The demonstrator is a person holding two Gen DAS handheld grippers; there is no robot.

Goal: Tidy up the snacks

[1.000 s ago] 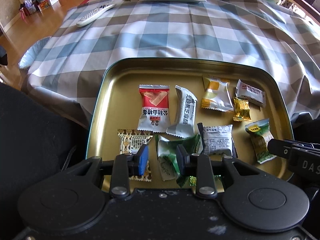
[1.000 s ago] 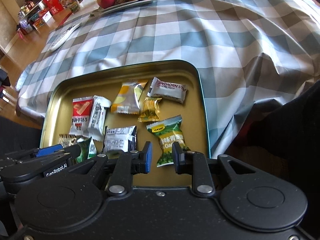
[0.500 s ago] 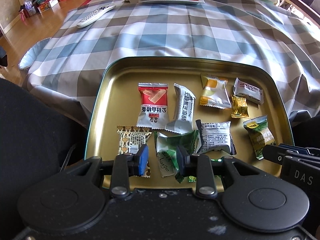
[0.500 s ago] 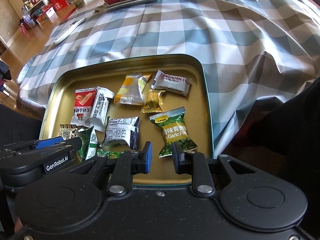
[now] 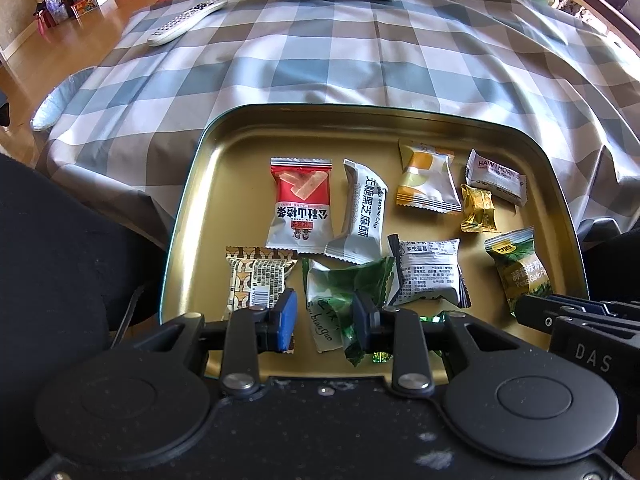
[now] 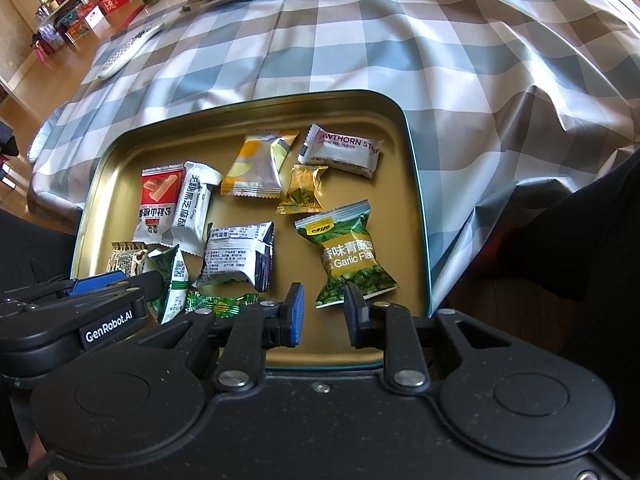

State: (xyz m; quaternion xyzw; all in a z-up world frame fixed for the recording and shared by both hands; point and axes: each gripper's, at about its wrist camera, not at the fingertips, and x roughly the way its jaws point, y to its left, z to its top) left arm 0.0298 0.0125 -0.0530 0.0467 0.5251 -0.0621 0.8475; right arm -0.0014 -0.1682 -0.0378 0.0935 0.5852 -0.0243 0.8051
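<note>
Snacks are all sitting in the gold tin tray [image 5: 188,216] right now, and neither gripper has hold of any of them.

Left gripper [image 5: 325,320]: jaws apart, nothing between them, hovering over the near edge with the green-and-white leaf packet [image 5: 340,292] right under the gap. Right gripper [image 6: 322,314]: jaws also apart and empty, lined up on the near tail of the garlic pea packet [image 6: 347,258].

What's changed over the last second: not the snacks. Every wrapper sits in the same spot relative to the others. Both grippers have pulled back and up a bit, so the tray shows more fully in both views, and the jaw gaps look about the same as before. So it reads like lining up or hovering, not a grab or a drop.

Going outward: beside the leaf packet there's a brown patterned packet [image 5: 256,280] on the left and a white printed pouch [image 5: 430,272] on the right. Farther back, the red packet [image 5: 302,208], black sesame crisp [image 5: 362,216], orange-and-white packet [image 5: 426,180], a small gold candy [image 5: 478,208] and the hawthorn strip [image 5: 496,178]. A small green foil candy [image 6: 218,302] hides at the near edge.

Honestly can't say if this loose spread is the sorted result or the pile waiting to be sorted; it fits both.

Tray rests on a checked tablecloth [image 5: 320,64].
</note>
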